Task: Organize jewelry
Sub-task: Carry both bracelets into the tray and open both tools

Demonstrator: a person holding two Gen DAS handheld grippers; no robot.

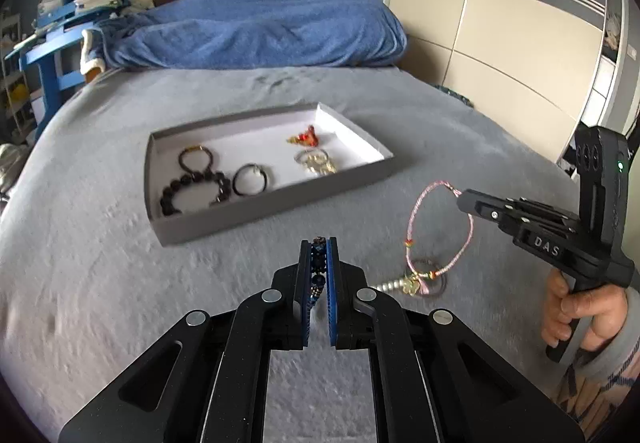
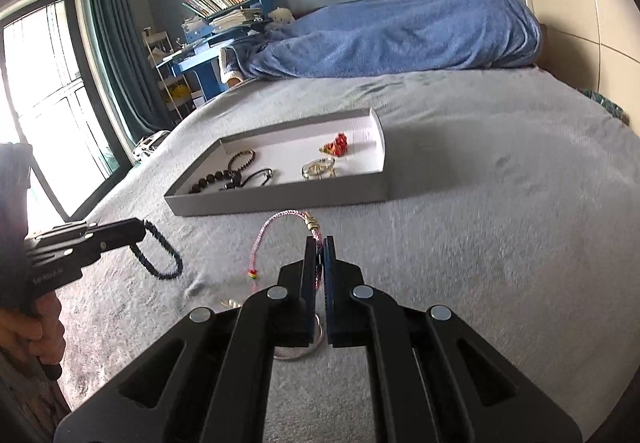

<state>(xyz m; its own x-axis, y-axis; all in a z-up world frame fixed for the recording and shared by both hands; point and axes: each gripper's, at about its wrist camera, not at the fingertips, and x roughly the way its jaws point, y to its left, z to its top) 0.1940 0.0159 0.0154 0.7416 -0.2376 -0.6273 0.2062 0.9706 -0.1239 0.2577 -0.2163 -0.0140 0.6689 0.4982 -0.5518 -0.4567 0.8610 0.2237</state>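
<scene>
A shallow grey tray (image 1: 276,209) (image 2: 280,203) lies on the grey bed and holds dark bead bracelets (image 1: 192,191), a black ring bracelet (image 1: 250,179), a red charm (image 1: 306,137) and a gold piece (image 1: 318,161). My left gripper (image 1: 319,243) (image 2: 140,233) is shut on a dark blue bead bracelet (image 1: 318,263) (image 2: 160,257), held above the bed in front of the tray. My right gripper (image 2: 319,241) (image 1: 460,199) is shut on a pink cord bracelet (image 1: 440,231) (image 2: 272,235) with a gold charm (image 1: 412,285), lifted to the tray's right.
A thin ring bracelet (image 1: 430,279) lies on the bed under the pink one. A silver hoop (image 2: 298,351) lies below my right gripper. A blue blanket (image 1: 260,31) lies at the bed's head. A wardrobe (image 1: 500,23) stands right, a blue desk (image 1: 52,43) left.
</scene>
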